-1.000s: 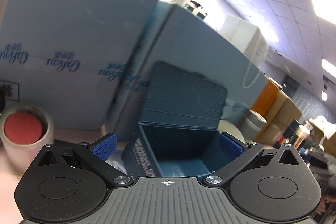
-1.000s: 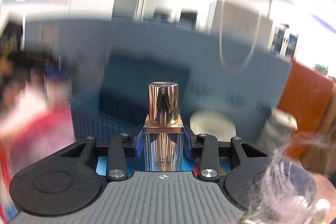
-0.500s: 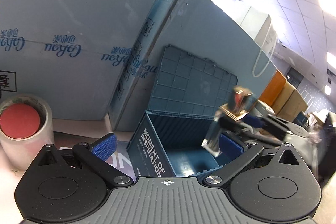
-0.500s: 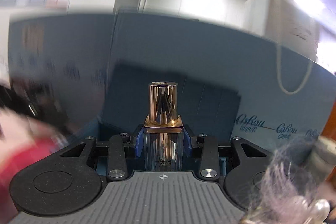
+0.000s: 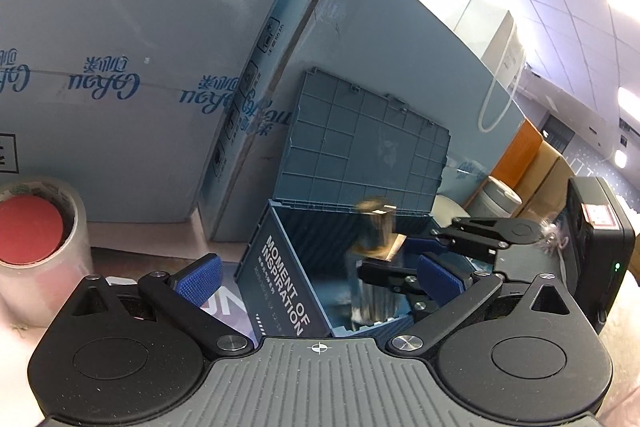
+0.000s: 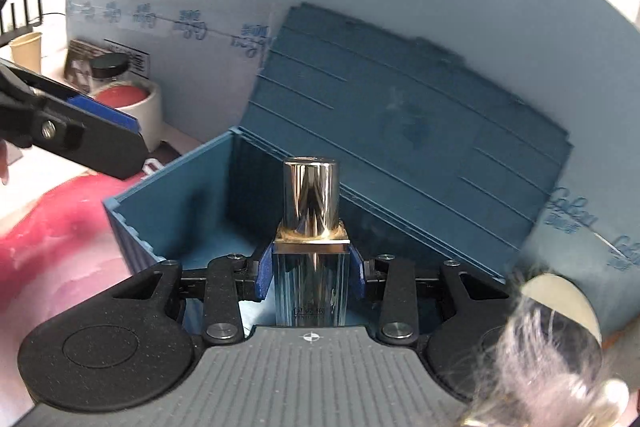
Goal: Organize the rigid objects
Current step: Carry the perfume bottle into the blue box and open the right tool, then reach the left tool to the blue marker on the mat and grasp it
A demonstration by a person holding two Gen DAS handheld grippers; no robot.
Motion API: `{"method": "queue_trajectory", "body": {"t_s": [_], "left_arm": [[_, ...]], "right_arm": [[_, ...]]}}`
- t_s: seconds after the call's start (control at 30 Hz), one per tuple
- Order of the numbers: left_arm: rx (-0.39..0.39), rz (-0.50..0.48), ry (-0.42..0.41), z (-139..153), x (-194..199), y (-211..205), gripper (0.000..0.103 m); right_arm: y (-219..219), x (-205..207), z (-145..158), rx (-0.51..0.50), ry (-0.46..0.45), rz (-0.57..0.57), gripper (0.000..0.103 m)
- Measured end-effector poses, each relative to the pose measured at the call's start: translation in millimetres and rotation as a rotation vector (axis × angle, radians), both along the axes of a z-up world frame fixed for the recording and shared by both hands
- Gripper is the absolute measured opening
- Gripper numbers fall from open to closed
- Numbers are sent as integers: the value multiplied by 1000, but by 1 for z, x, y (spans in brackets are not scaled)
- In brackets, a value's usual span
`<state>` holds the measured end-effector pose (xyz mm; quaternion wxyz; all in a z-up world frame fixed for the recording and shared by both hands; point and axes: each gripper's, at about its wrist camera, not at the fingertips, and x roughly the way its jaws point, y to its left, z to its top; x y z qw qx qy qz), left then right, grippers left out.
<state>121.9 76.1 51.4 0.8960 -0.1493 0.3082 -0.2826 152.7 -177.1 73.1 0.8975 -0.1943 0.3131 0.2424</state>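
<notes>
So a clear square bottle [image 6: 310,287] with a shiny gold cap [image 6: 311,197] is seen sitting upright between the blue pads [image 6: 265,273] of the right gripper [image 6: 311,275], right over the open blue storage box [image 6: 176,203]. The jaws have just been opened a touch, and a thin sliver of gap can be made out on the right side of the bottle, so whether it's actually being pinched can't be told for sure from the right wrist view. In the left wrist view the same bottle [image 5: 374,263] is caught as a blurry smear inside the box's opening, with the right gripper [image 5: 394,275] reaching in from the right side. The box's lid [image 5: 360,147] is flipped up and leaned back against the big light-blue cartons [image 5: 140,47] behind it, and white lettering reading "MOMENT OF INSPIRATION" is printed on the box's near side wall [image 5: 284,283]. The left gripper [image 5: 316,267] is held wide apart with nothing between its pads [image 5: 198,277], pointed at the box's near corner. Off to the left, a roll of clear tape [image 5: 44,251] with a red centre is parked on the table [image 5: 120,253], well apart from the box. A pale round container [image 5: 502,195] can be spotted behind the box on the right.
</notes>
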Motion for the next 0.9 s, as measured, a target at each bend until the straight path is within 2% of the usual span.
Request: {"method": "queue_trajectory", "body": {"t_s": [0.1,0.17,0.27,0.33,0.47,0.53,0.73,0.9], "left_arm": [[2,-5,0,0,0,-1,103],[2,-9,0,0,0,-1,103],[3,-13,0,0,0,-2,103],[3,-15,-1,0,0,-2,103],[-1,-21,-11,2,-2,-3,103],[-7,-27,-21,4,-5,-4,103],[-41,-74,-87,13,-19,-12,103],[-24,-161,-222,22,-45,-34,103]], "right_arm": [[7,0,0,22,17,26,43],[8,-3,0,18,1,21,54],[5,-13,1,34,-20,17,63],[4,-18,5,40,-50,9,65],[-7,-37,15,73,-128,-30,78],[-13,-48,20,82,-167,-57,81],[-51,-106,36,146,-337,-237,95],[-97,-162,39,290,-446,-468,103]]}}
